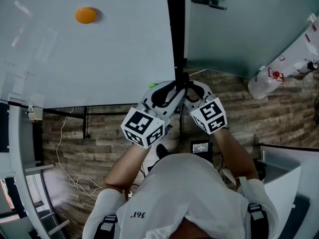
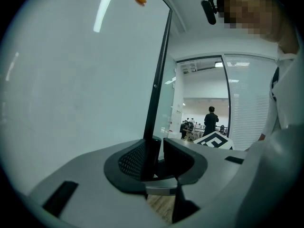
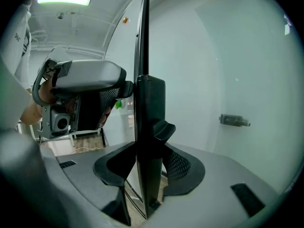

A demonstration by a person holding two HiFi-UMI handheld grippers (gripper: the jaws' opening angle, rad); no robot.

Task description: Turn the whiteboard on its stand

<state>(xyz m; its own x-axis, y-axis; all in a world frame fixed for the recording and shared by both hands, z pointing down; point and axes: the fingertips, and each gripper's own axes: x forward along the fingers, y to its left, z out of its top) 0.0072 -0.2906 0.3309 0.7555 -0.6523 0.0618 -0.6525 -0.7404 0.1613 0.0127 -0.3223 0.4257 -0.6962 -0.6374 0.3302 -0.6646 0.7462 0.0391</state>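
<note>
The whiteboard (image 1: 99, 49) fills the left of the head view, with an orange magnet (image 1: 85, 15) near its top. Its black frame edge (image 1: 175, 34) runs down the middle. Both grippers meet at the lower end of that edge: my left gripper (image 1: 172, 91) from the left, my right gripper (image 1: 192, 89) from the right. In the left gripper view, the frame (image 2: 159, 80) passes between my left gripper's (image 2: 154, 158) jaws, against the left pad. My right gripper (image 3: 147, 167) is closed on the frame (image 3: 141, 42) at a black knob.
A pale panel (image 1: 239, 24) with a metal latch (image 1: 207, 0) stands right of the frame. A white bottle-shaped object (image 1: 269, 76) lies at the right. A cable (image 1: 65, 148) trails over the wood floor. The stand's black bar (image 1: 84, 114) runs under the board.
</note>
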